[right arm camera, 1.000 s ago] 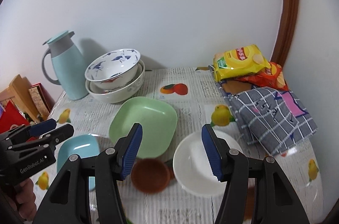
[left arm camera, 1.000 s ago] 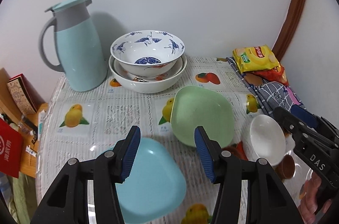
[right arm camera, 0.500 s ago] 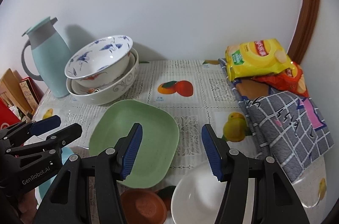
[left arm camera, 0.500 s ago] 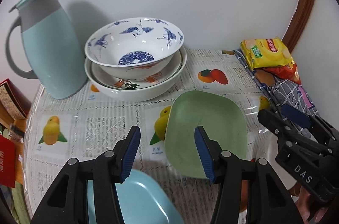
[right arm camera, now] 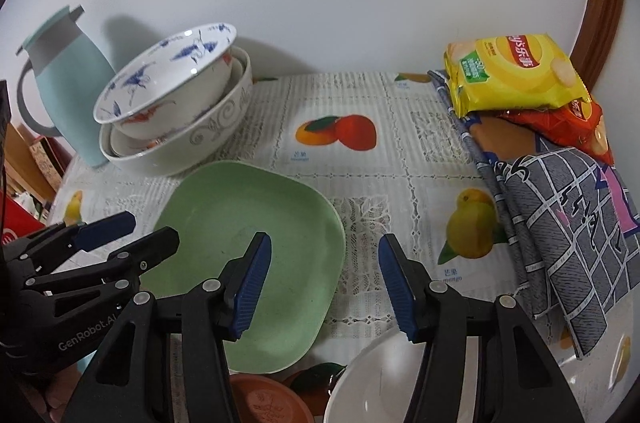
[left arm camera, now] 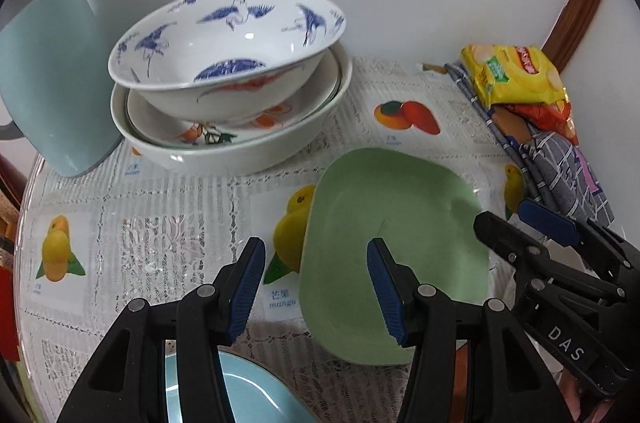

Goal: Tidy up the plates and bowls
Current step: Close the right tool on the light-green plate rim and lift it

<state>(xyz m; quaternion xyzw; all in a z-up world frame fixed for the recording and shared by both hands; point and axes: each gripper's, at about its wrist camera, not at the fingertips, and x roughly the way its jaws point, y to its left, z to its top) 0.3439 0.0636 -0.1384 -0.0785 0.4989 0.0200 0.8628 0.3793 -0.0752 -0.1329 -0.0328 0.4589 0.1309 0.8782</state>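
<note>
Both grippers empty, fingers spread: left gripper (left arm camera: 316,287) and right gripper (right arm camera: 325,281) flank green plate (right arm camera: 248,243), flat on tabletop (right arm camera: 400,159). Risk: thin rim slips from pads; careless swing hits stacked bowls (left arm camera: 228,91) nearby.

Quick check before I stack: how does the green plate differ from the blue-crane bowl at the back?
The green plate is plain, shallow and squarish; the crane bowl is round, deep and white with blue birds inside. The plate lies alone on the tablecloth; the bowl sits tilted on top of the stacked white dishes. Both are empty, and neither gripper holds either.
</note>
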